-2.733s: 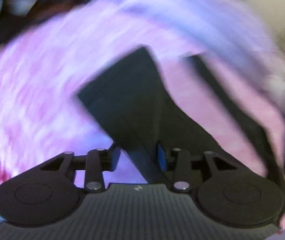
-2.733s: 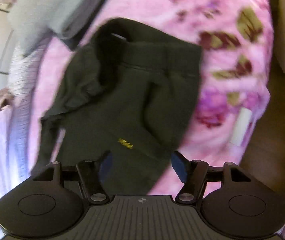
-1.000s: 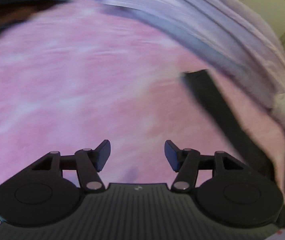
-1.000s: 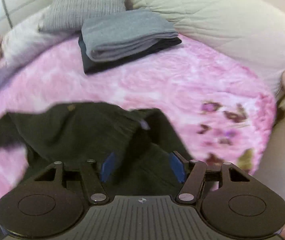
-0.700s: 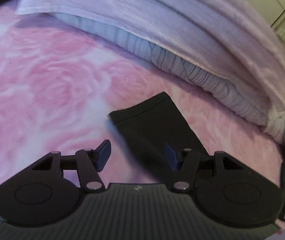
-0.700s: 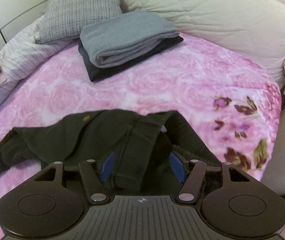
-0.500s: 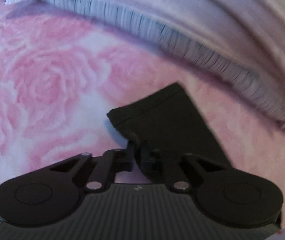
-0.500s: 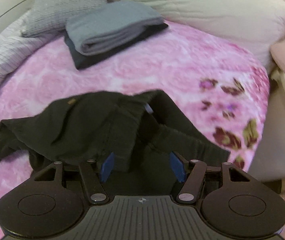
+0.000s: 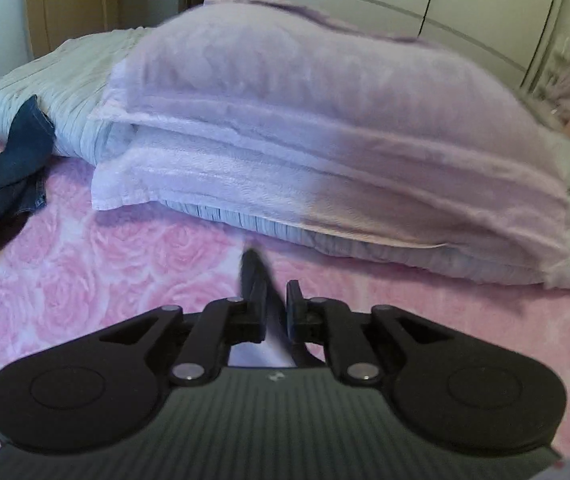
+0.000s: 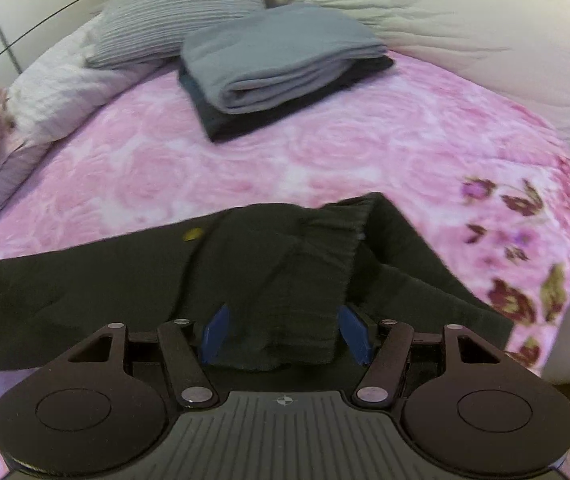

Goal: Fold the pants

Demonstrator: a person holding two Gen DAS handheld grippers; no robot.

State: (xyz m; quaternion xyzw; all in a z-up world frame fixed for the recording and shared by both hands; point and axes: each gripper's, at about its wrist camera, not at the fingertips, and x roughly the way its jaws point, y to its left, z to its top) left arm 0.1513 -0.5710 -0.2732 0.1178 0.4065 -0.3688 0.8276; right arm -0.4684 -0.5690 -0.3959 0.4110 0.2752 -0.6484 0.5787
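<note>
Black pants (image 10: 125, 272) lie across the pink rose bedspread (image 10: 165, 152), one leg stretched off to the left. Their ribbed waistband (image 10: 325, 248) is bunched up between the blue pads of my right gripper (image 10: 285, 334), which holds it in a wide grip. In the left wrist view only a thin dark edge of a pants leg (image 9: 252, 270) shows, sticking up between the nearly closed fingers of my left gripper (image 9: 276, 312). Those jaws are opening slightly, with the cloth still pinched between them, raised above the bedspread (image 9: 85, 264).
A folded lilac blanket (image 9: 325, 140) on a striped quilt fills the space ahead of the left gripper. Blue jeans (image 9: 1, 172) lie at the left. A folded grey-and-dark clothes stack (image 10: 285, 68), a grey pillow (image 10: 177, 4) and a cream duvet (image 10: 465, 20) sit behind the pants.
My left gripper closed on the end of the pants leg and lifted it, so the view rose towards the lilac blanket. The right gripper shifted a little, still on the waistband; the leg pulled straighter.
</note>
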